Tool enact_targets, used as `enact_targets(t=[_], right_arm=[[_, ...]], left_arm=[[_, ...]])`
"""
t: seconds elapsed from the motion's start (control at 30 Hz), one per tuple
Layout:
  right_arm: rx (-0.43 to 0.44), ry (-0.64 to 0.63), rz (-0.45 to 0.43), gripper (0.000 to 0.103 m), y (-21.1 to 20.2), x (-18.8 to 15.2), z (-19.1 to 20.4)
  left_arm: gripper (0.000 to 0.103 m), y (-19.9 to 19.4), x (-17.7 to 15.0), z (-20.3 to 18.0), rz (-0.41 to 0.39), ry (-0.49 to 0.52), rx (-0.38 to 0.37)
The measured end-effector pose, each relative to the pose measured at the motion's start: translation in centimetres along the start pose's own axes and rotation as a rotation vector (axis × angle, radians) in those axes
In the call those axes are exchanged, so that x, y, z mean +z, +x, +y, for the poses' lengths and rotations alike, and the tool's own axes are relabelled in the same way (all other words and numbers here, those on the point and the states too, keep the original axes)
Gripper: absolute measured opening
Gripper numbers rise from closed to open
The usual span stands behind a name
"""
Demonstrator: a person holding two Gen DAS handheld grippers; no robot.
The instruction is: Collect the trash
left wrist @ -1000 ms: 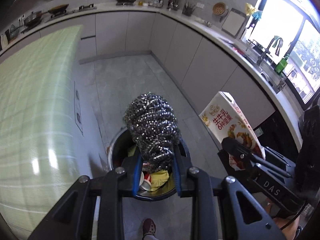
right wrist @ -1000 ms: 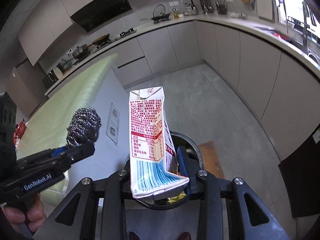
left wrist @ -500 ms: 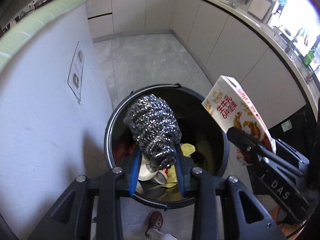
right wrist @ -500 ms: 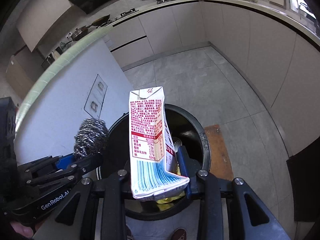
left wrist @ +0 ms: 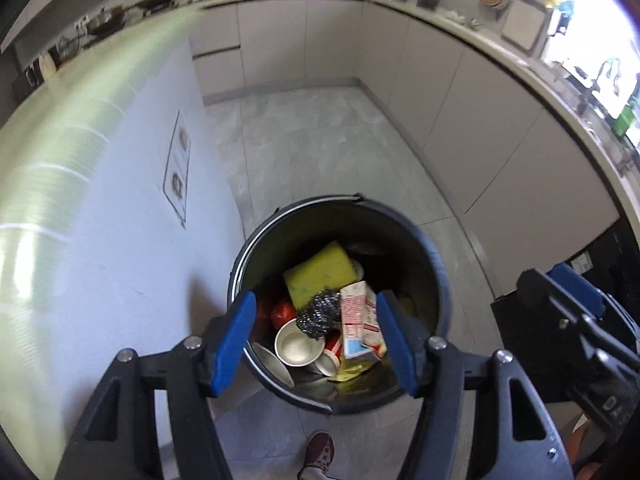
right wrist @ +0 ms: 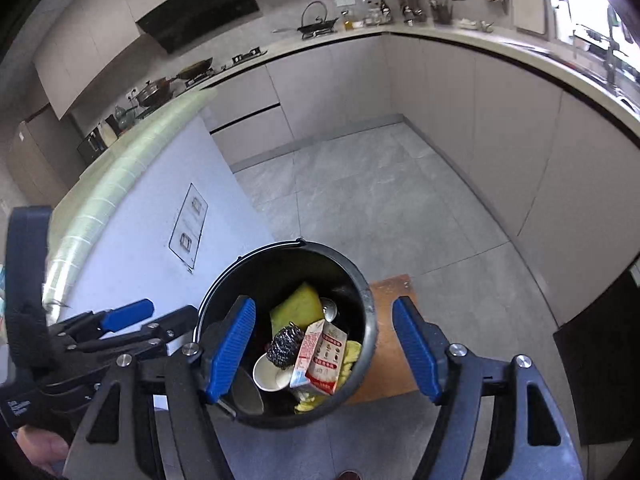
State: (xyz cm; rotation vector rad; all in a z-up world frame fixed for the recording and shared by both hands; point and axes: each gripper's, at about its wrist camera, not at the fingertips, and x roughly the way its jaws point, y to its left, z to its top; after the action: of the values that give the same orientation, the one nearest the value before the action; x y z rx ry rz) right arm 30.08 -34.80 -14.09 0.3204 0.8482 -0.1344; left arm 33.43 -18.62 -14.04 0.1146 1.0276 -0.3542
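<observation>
- The desk (left wrist: 92,184), a white-sided island with a pale green top, stands at far left, its side panel close beside the bin.
- The left gripper (left wrist: 312,334) hangs over the bin with its blue jaws apart and nothing between them; they have just been opening.
- The black bin (left wrist: 436,264) sits on the grey tiled floor (left wrist: 320,136), round and open-topped.
- Inside it, the steel wool ball (left wrist: 318,314) lies loose on the other rubbish, touching a yellow sponge (left wrist: 320,274) behind it and a white paper cup (left wrist: 298,344) in front.
- The milk carton (left wrist: 358,326) lies tilted just to the right of the steel wool, inside the bin, free of both grippers.
- The right gripper (right wrist: 324,348) is also above the bin, its jaws spread wide and empty; they too have just been opening.
- A brown mat (right wrist: 394,332) lies on the floor against the bin's right side.
- A shoe (left wrist: 320,454) shows at the bottom edge of the left wrist view.
</observation>
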Motion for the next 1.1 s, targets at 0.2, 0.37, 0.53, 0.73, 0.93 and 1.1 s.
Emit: enact_targets(t=[0.2, 0.37, 0.53, 0.73, 0.93, 1.1], right_arm=[[-0.045, 0.05, -0.006, 0.073, -6.6, -3.1, 0.3], [0.009, 0.073, 0.018, 0.073, -15.4, -7.8, 4.0], [0.08, -0.009, -0.009, 0.083, -23.8, -12.3, 10.1], [0.185, -0.054, -0.025, 0.085, -31.6, -16.4, 15.8], [0.217, -0.147, -0.108, 0.096, -37.1, -17.9, 18.4], [0.18, -0.234, -0.151, 0.096, -38.6, -17.9, 18.0]], left_arm=[[0.064, -8.2, -3.1, -0.4, -0.077, 0.026, -0.048], [0.07, -18.3, -8.5, 2.4, -0.159, 0.002, -0.03], [0.101, -28.3, -15.0, 6.0, -0.296, -0.031, 0.072], [0.101, -35.0, -20.1, 9.3, -0.335, -0.091, 0.137], [0.101, -37.8, -22.3, 9.1, -0.352, -0.149, 0.209], [0.101, -37.5, -23.7, 7.7, -0.352, -0.237, 0.23]])
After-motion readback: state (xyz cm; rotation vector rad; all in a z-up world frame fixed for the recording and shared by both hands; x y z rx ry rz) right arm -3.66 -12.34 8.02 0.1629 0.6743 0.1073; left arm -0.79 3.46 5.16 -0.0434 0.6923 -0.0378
